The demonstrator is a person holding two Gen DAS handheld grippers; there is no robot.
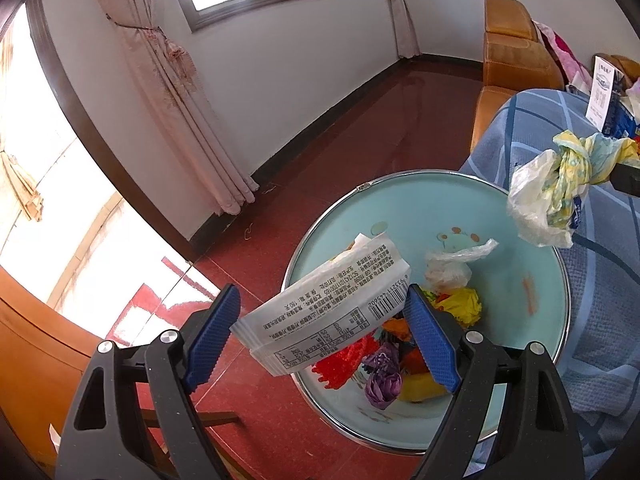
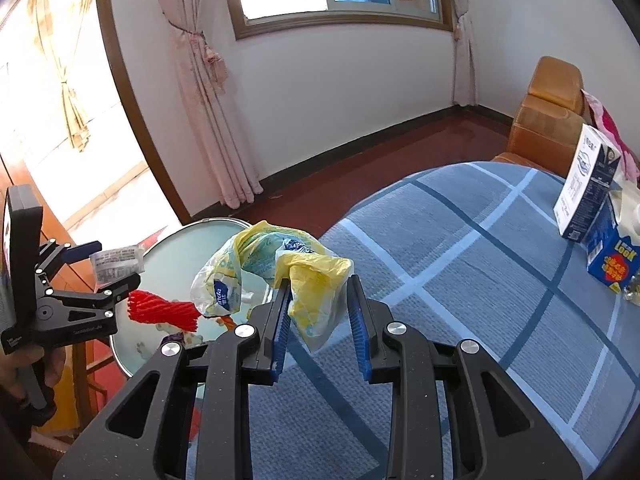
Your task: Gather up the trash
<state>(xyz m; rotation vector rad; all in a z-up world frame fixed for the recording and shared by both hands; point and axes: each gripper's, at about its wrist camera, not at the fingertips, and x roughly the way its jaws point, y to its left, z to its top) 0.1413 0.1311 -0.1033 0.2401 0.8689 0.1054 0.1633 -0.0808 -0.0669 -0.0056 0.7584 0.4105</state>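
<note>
Above the pale blue basin [image 1: 520, 208] on the floor, the left gripper [image 1: 324, 336] is standing wide open, the white wrapper [image 1: 328, 300] lying loosely between its pads, probably dropping; it could be catching the rim and landing outside. Beside it, the right gripper [image 2: 320, 320] is standing partly open around the knotted yellow bag [image 2: 312, 276], seemingly touching one pad; that bag could be slipping onto the tabletop [image 2: 480, 300] short of the basin.

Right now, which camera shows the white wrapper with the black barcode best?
The left wrist view. There the white printed wrapper with the barcode sits large between the left gripper fingers, above the round light-blue bin, with its print and barcode clear. The right wrist view shows it only small and far off at the left, its print unreadable.
</note>
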